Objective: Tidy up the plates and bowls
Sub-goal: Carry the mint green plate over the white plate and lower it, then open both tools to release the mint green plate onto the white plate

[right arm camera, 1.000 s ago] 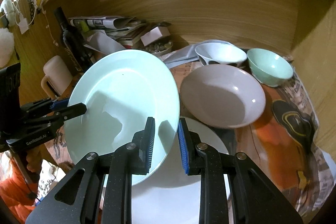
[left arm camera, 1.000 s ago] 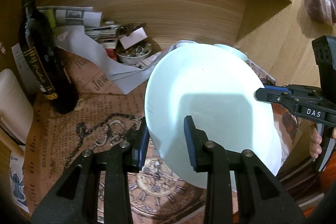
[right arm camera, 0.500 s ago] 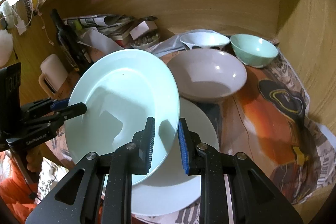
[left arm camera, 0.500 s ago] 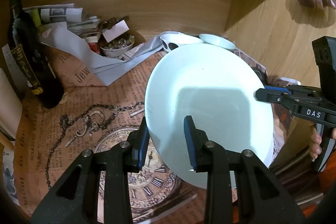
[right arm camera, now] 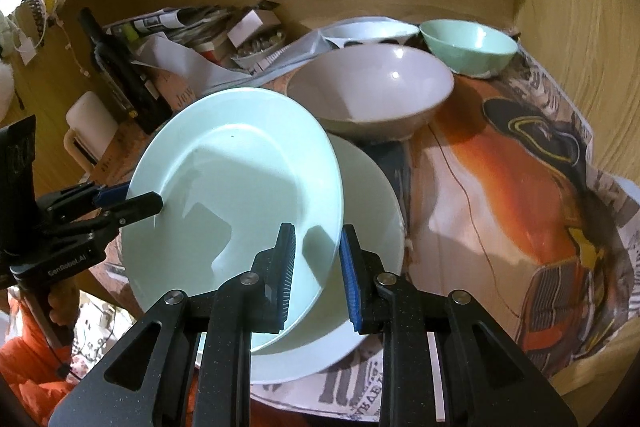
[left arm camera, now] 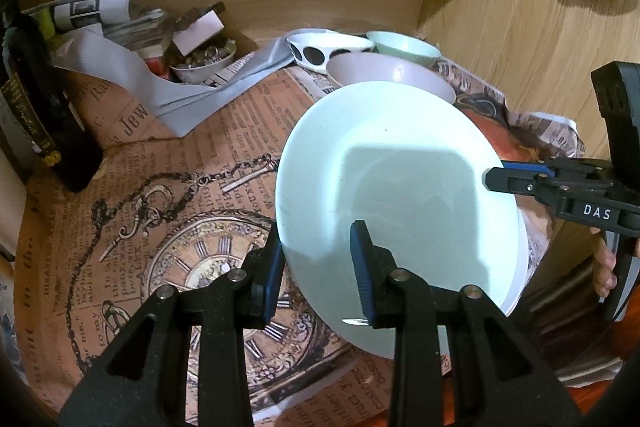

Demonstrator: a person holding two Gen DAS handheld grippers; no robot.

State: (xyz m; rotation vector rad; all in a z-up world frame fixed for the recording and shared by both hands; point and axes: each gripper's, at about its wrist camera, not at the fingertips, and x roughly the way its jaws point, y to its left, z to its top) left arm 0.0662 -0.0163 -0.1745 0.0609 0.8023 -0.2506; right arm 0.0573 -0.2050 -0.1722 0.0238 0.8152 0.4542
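- Both grippers have carried the plate [right arm camera: 236, 187] lower — it now overlaps the white plate [right arm camera: 372, 211] beneath.
- Left gripper [left arm camera: 316, 267] pinches its left rim.
- Right gripper [right arm camera: 318, 267] is clamped on the opposite rim.
- Grey bowl [right arm camera: 372, 87] sits just behind.

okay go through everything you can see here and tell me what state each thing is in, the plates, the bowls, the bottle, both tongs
Pale green plate: tilted, held off the surface at two rim points.
White plate: flat on the newspaper, under the green plate.
Large grey bowl: upright, empty.
Mint bowl: upright, empty.
Spotted white bowl: upright.
Small bowl: filled with small items.
Dark bottle: standing upright.
Left tongs: shut on the green plate's rim.
Right tongs: shut on its opposite rim.
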